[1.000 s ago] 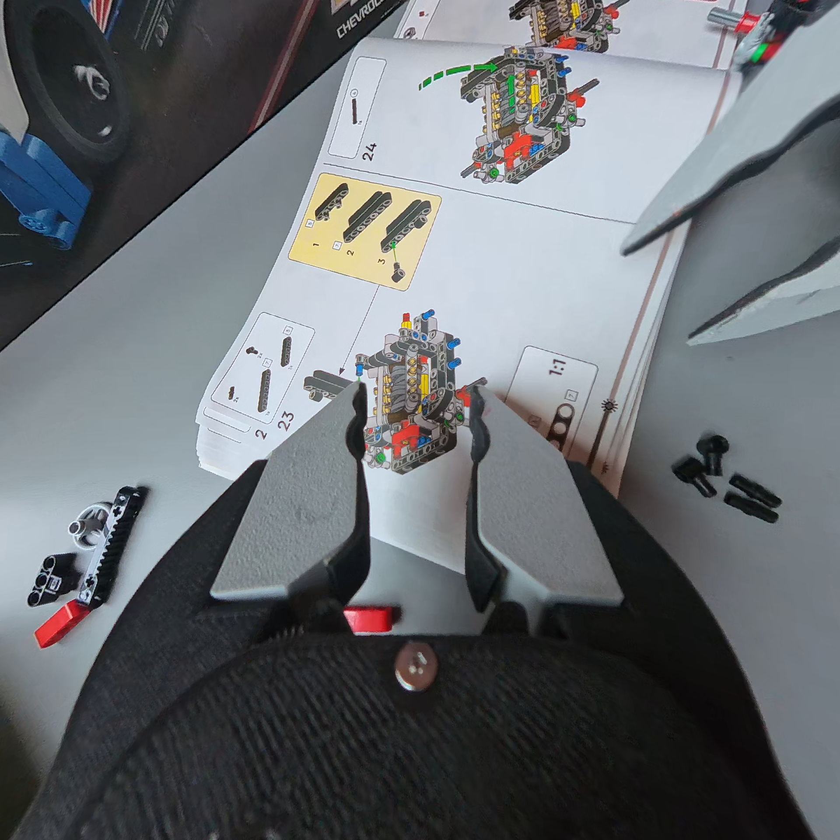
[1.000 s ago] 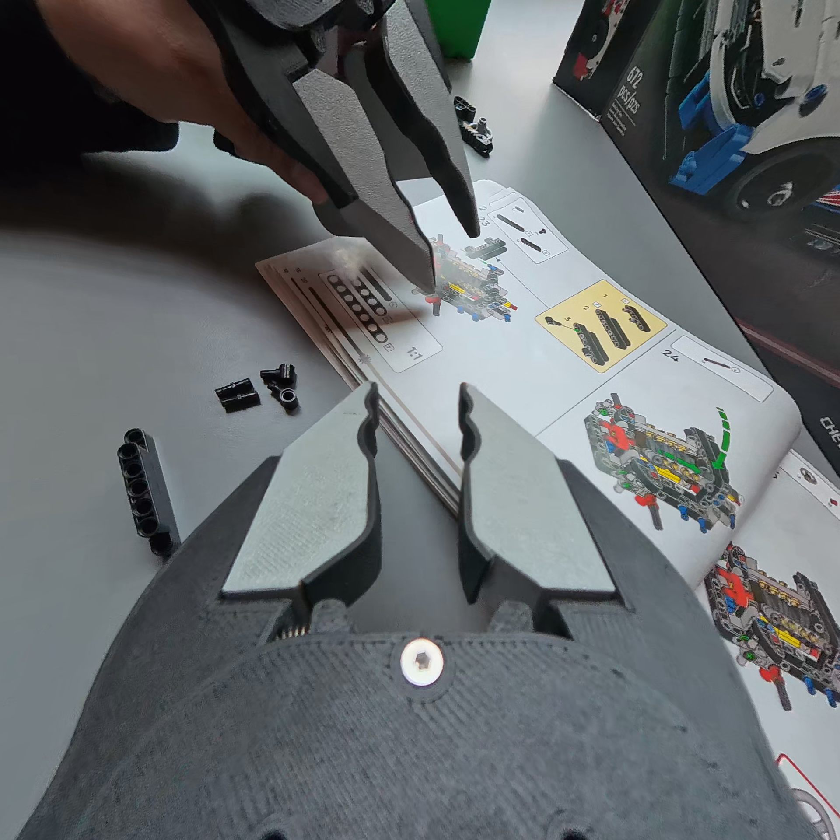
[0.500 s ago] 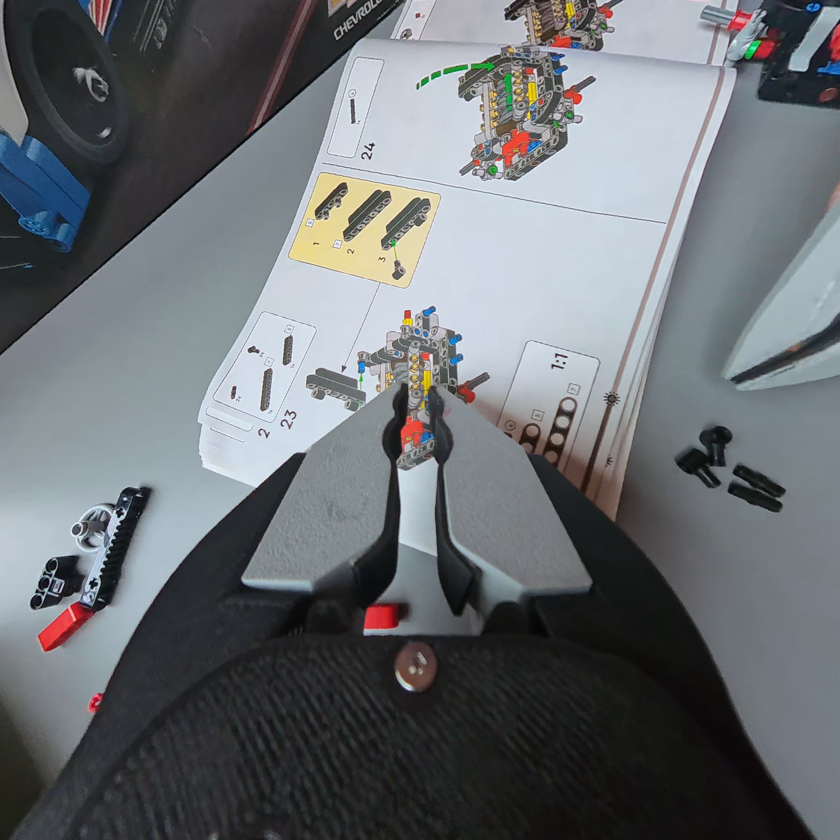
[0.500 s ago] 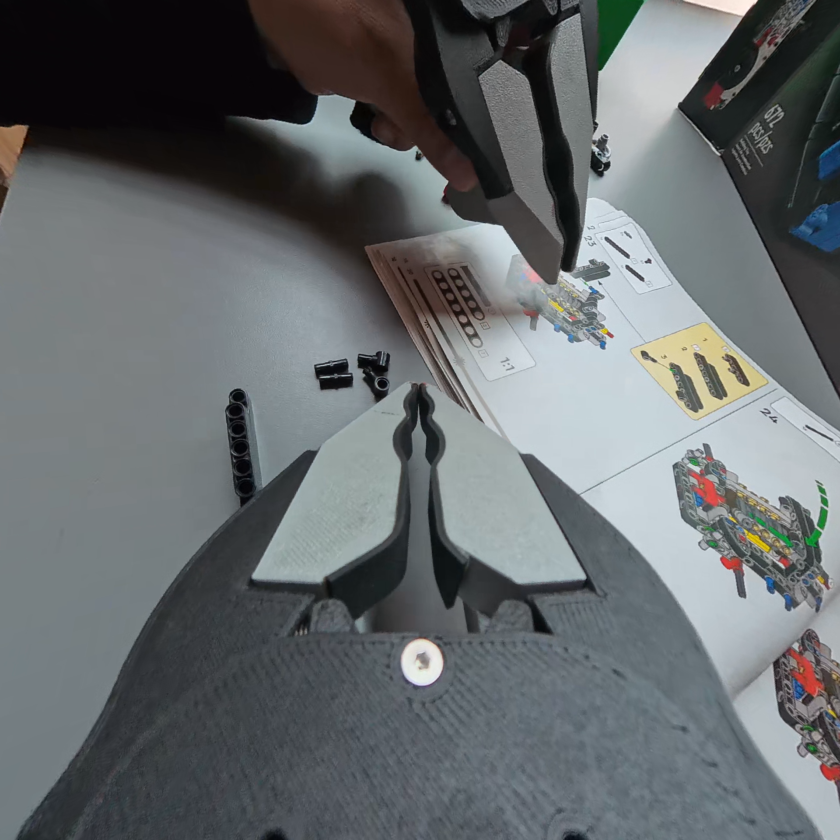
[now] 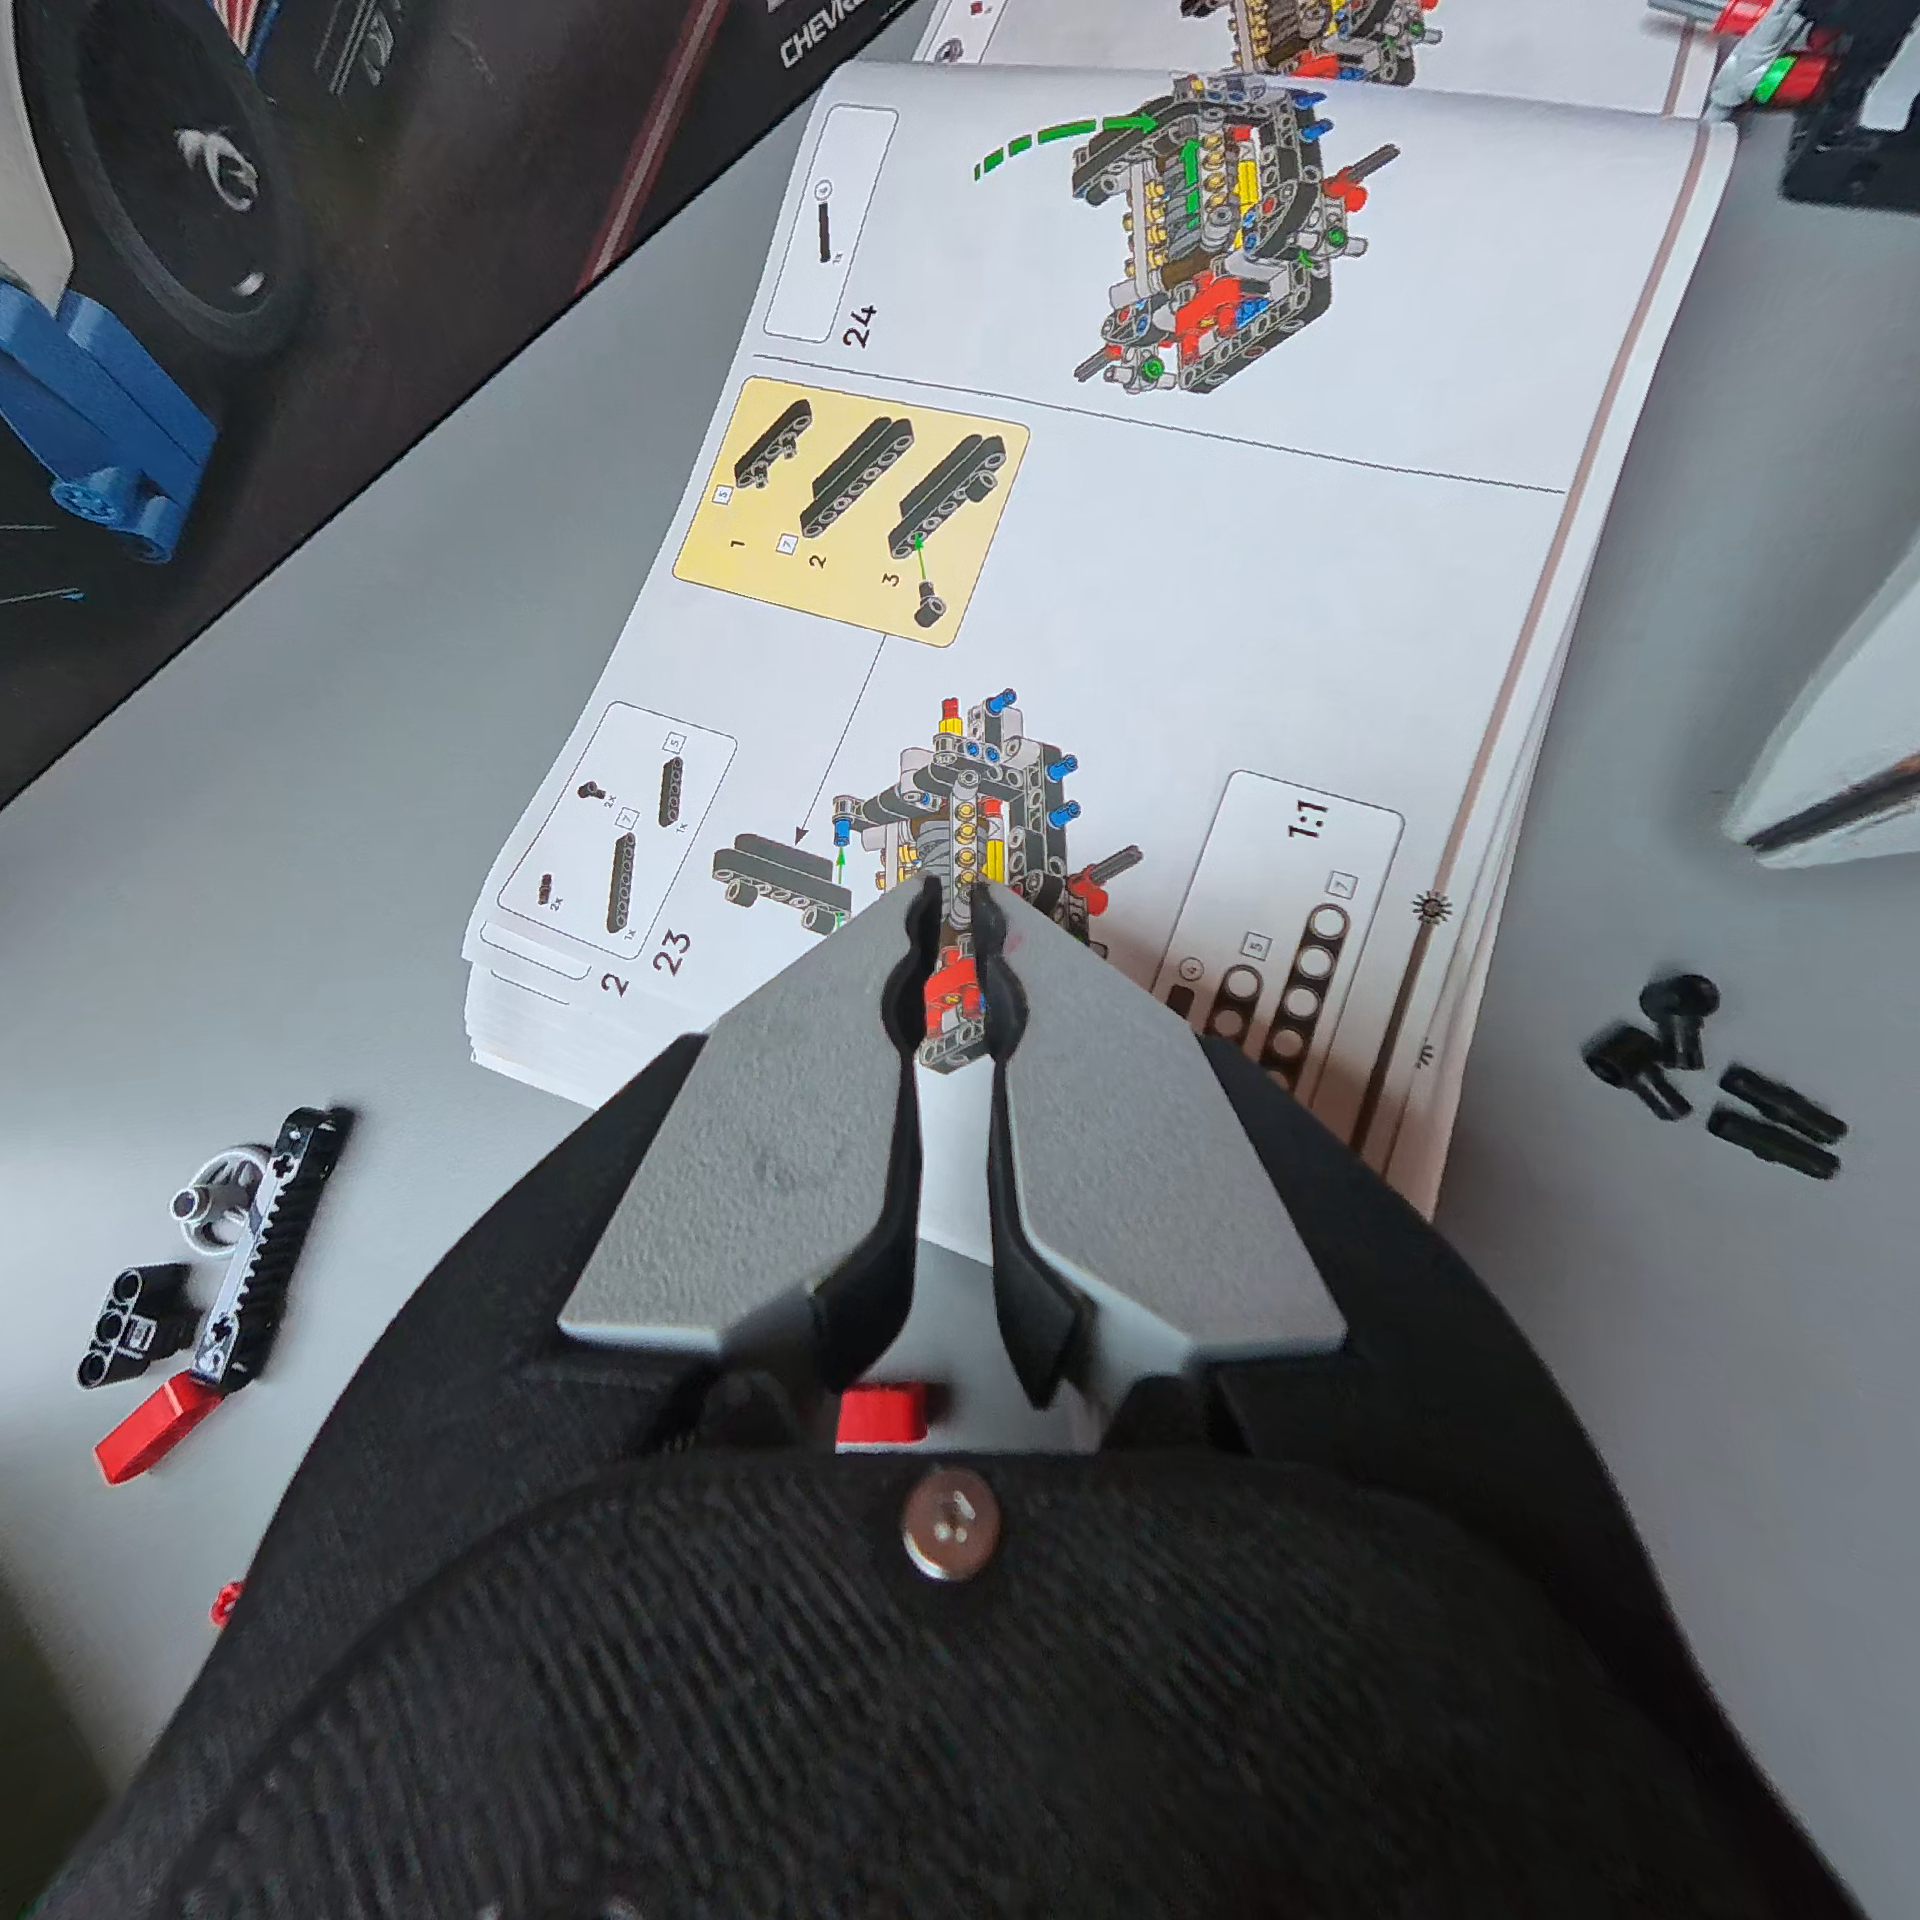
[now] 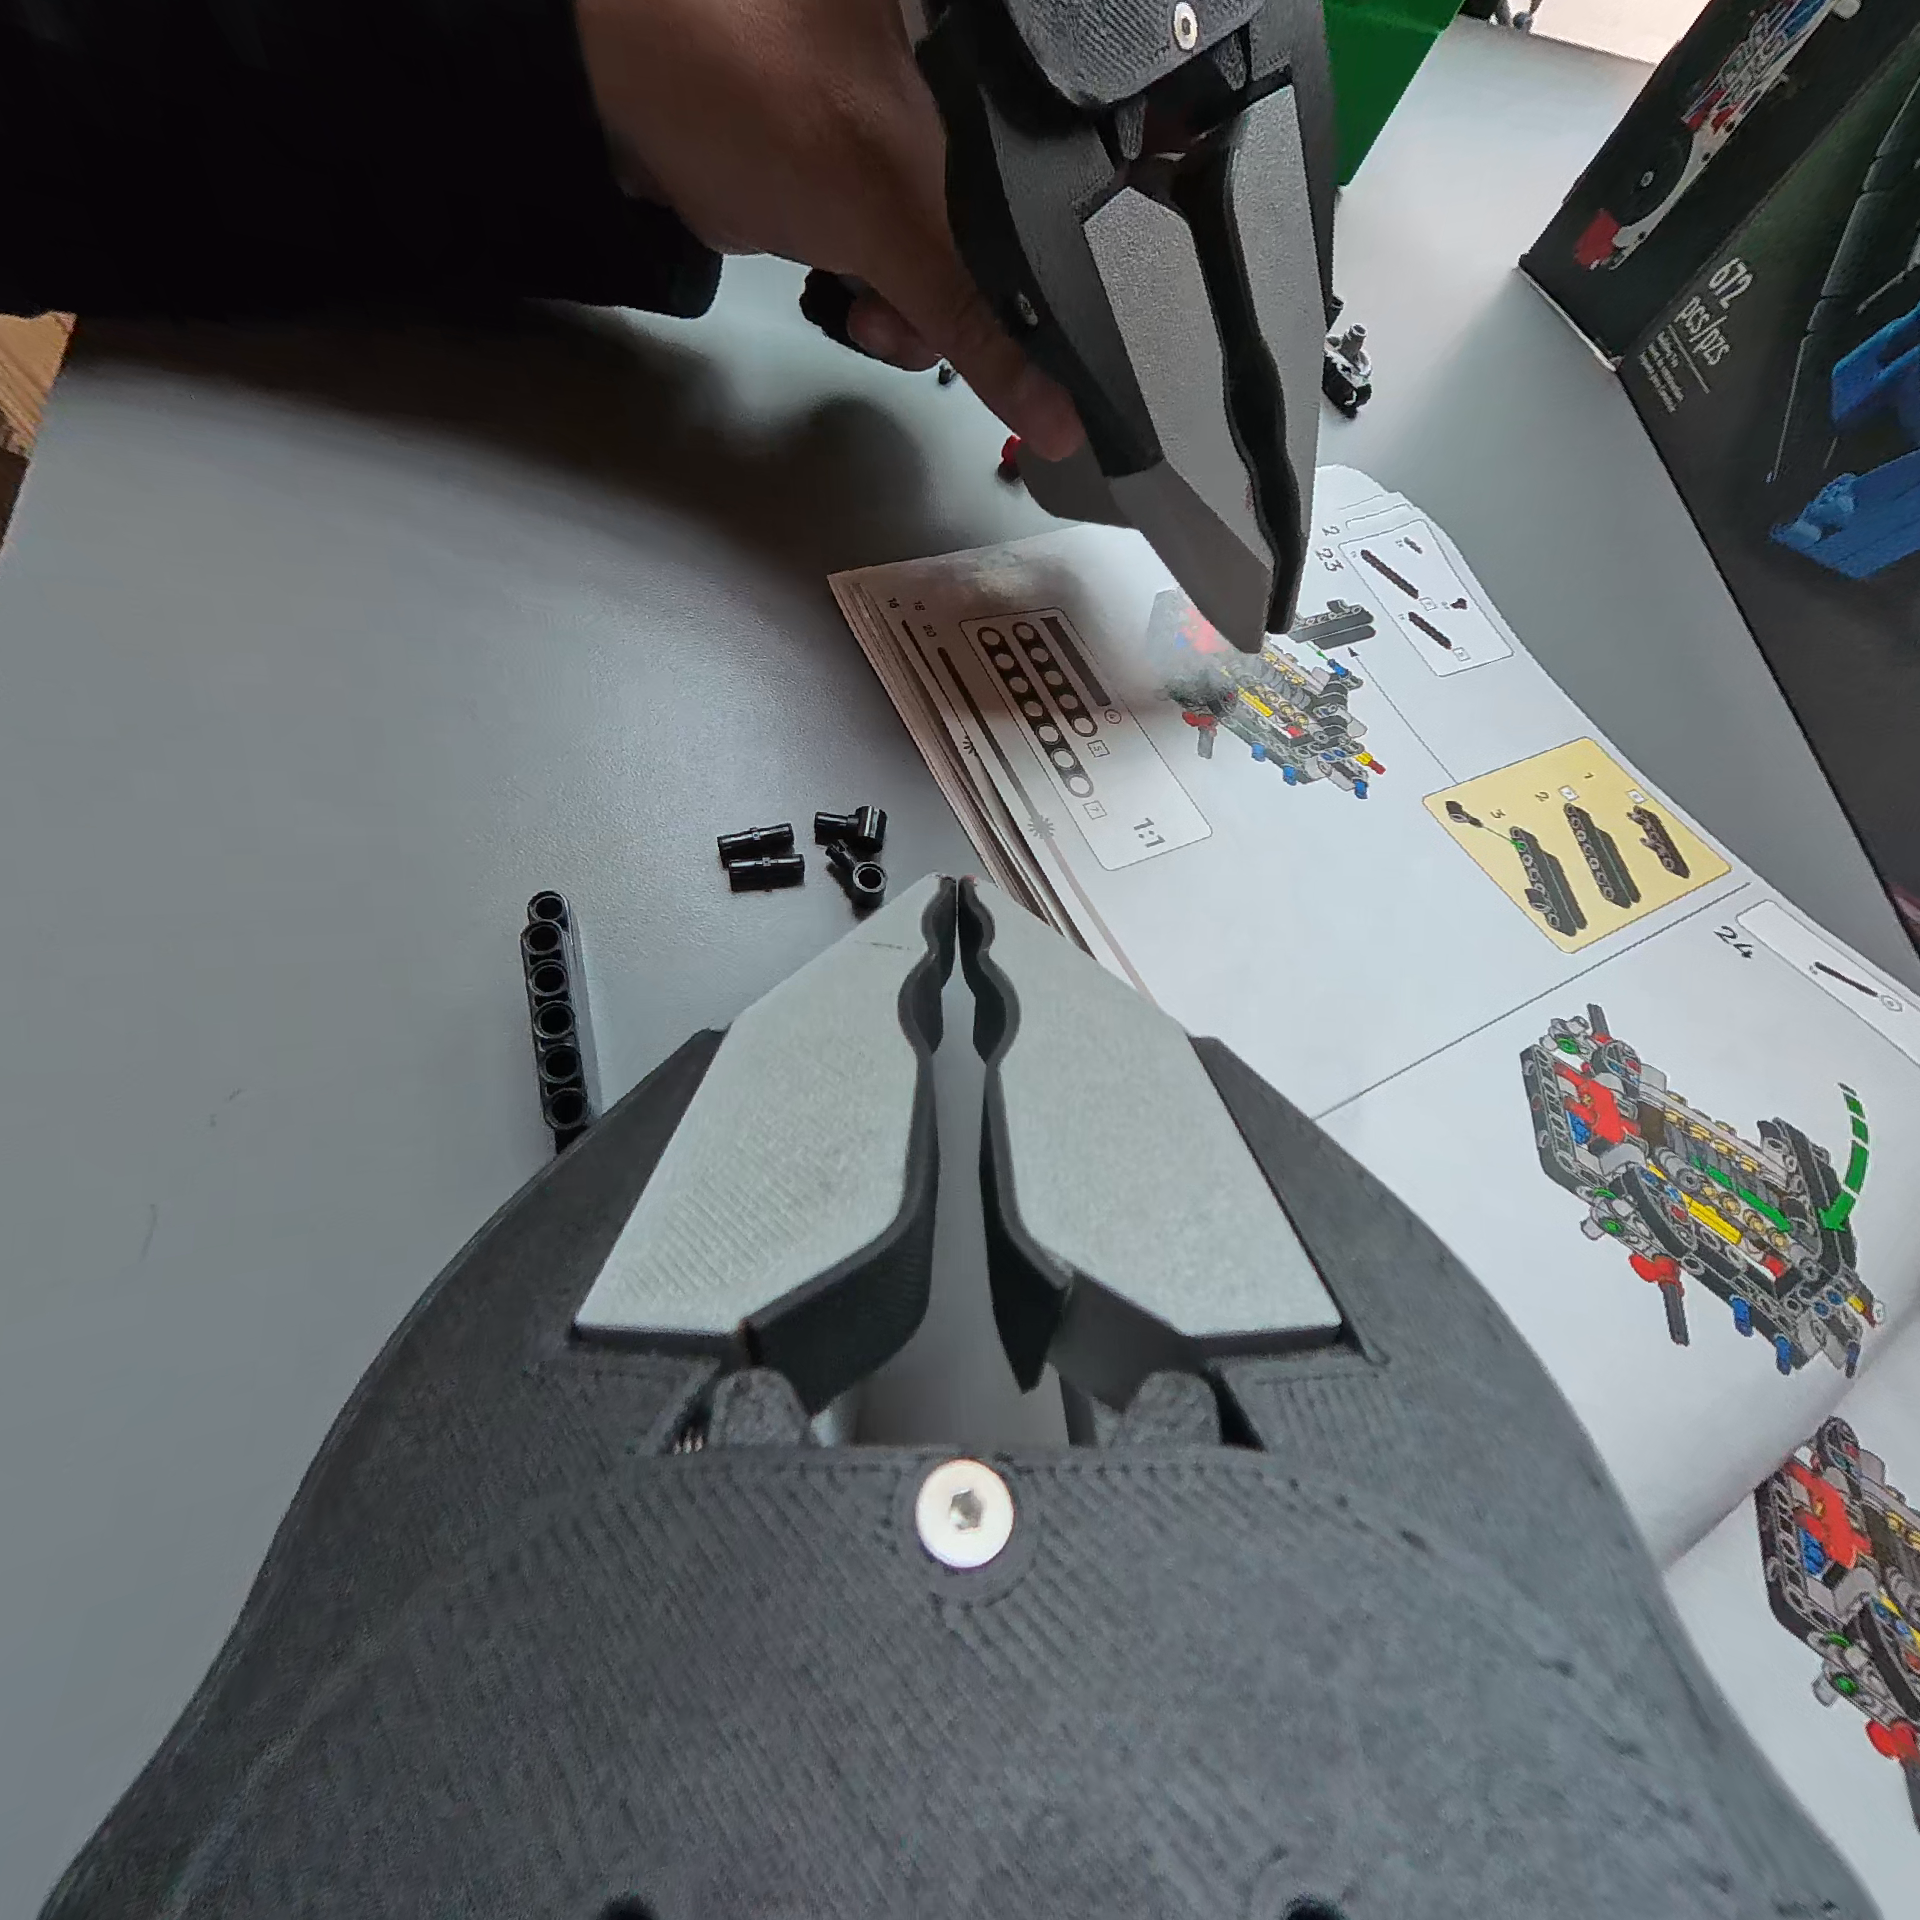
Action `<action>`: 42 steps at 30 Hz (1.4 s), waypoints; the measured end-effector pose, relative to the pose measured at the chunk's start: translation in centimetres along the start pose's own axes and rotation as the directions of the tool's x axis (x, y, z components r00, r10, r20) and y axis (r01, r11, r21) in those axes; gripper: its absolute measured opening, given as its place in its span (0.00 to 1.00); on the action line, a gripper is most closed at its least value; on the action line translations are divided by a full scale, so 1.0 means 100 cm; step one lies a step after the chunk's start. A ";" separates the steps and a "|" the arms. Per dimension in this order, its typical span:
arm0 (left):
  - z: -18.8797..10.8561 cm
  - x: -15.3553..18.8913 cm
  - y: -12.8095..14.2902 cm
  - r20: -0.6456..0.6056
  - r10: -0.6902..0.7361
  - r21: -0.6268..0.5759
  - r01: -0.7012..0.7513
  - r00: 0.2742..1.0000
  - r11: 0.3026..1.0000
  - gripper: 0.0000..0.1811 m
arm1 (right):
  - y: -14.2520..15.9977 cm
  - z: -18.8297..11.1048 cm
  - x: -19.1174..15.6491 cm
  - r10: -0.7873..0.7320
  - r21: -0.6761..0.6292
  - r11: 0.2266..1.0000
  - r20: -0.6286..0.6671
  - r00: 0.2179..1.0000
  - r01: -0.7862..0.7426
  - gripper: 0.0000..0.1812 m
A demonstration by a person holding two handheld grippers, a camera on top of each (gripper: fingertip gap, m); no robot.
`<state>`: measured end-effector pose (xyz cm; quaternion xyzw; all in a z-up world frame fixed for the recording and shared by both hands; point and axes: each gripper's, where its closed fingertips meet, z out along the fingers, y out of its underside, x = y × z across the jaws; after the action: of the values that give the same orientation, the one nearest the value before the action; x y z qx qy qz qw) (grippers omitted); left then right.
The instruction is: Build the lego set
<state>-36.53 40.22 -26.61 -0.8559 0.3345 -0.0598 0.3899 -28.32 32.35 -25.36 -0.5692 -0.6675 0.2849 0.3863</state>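
Observation:
The open instruction booklet (image 5: 1195, 582) lies on the grey table and also shows in the right wrist view (image 6: 1299, 914). My left gripper (image 5: 951, 894) is shut and empty, hovering with its tips over the booklet's lower page; the right wrist view shows it (image 6: 1273, 623) held by a hand. My right gripper (image 6: 954, 888) is shut and empty, tips just above the table at the booklet's edge. Several small black pins (image 6: 800, 847) lie just left of its tips, and a black beam (image 6: 556, 1023) lies further left. The pins also show in the left wrist view (image 5: 1714, 1081).
The set's box (image 5: 260, 260) stands along the far side, also in the right wrist view (image 6: 1766, 312). A cluster of small parts (image 5: 218, 1278) with a red piece lies left of the booklet. A partly built model (image 5: 1829, 94) sits beyond the booklet. A green object (image 6: 1382, 73) stands farther back.
Both grippers have gone from open to shut. The right gripper has drawn back off the booklet toward the black pins. The left gripper has stayed over the lower page.

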 end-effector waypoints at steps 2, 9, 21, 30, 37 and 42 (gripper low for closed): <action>-0.001 -0.001 0.000 0.003 0.000 0.004 0.000 1.000 1.000 0.00 | -0.003 -0.001 -0.005 0.000 0.020 1.000 0.029 1.000 -0.001 0.00; 0.000 -0.002 0.001 0.004 -0.003 -0.001 0.003 1.000 1.000 0.00 | -0.004 0.000 -0.010 -0.019 0.021 1.000 0.045 0.999 0.018 0.00; 0.001 -0.002 0.000 0.026 0.035 0.000 -0.035 0.999 0.999 0.00 | -0.010 0.000 -0.026 -0.014 0.047 0.999 0.132 0.991 0.008 0.03; 0.002 -0.003 0.001 0.038 0.051 -0.008 -0.051 0.998 0.999 0.00 | -0.011 -0.001 -0.024 0.013 0.057 0.998 0.139 0.990 -0.021 0.05; 0.001 -0.004 0.000 0.041 0.045 0.000 -0.045 0.998 0.999 0.00 | -0.009 -0.002 -0.016 0.024 0.047 0.998 0.104 0.994 -0.029 0.04; 0.001 -0.005 0.001 0.038 0.031 -0.008 -0.031 0.999 1.000 0.06 | -0.005 0.000 -0.015 0.024 0.026 0.999 0.093 0.995 -0.026 0.05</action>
<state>-36.93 40.57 -26.69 -0.8530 0.3403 -0.0362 0.3940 -28.47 30.83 -25.23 -0.5585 -0.6736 0.3247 0.3591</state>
